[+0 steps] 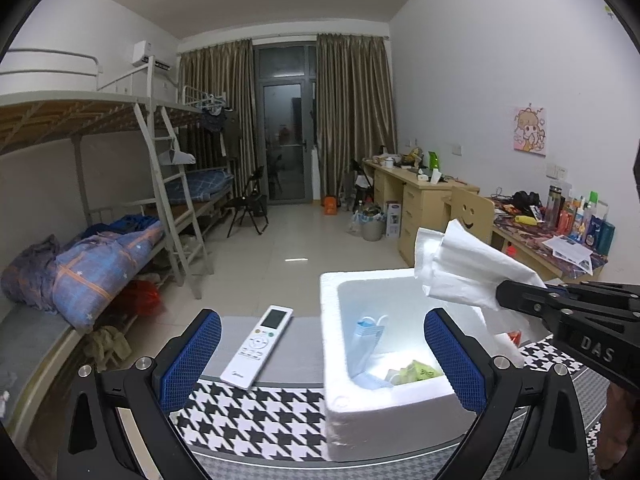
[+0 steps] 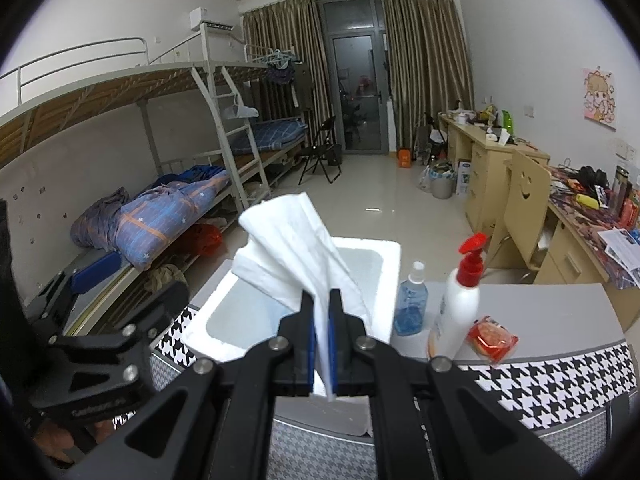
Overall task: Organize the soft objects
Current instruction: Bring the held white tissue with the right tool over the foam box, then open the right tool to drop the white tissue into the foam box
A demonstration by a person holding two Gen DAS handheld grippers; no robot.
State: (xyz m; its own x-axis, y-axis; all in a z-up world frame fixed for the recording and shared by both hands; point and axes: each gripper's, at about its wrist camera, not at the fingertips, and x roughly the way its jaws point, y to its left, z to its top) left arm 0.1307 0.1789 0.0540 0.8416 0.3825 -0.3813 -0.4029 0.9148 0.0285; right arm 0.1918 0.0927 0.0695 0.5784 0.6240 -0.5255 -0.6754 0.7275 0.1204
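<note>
One remote control (image 1: 258, 347), white, flat on the table (image 1: 256, 404) with its houndstooth cloth. One white foam box (image 1: 360, 408), open-topped, just right of the remote; inside, one blue face mask (image 1: 366, 346) and one pale green soft item (image 1: 418, 372). One white tissue (image 2: 298, 248), raised above the box. One blue-liquid bottle (image 2: 411, 300), one white pump bottle (image 2: 460, 300) with red pump, one red packet (image 2: 492, 338), all right of the box.

Left gripper (image 1: 322, 360): jaws wide apart, holding nothing, box between them in view. Right gripper (image 2: 323, 322): jaws clamped tight on the tissue's lower end.
</note>
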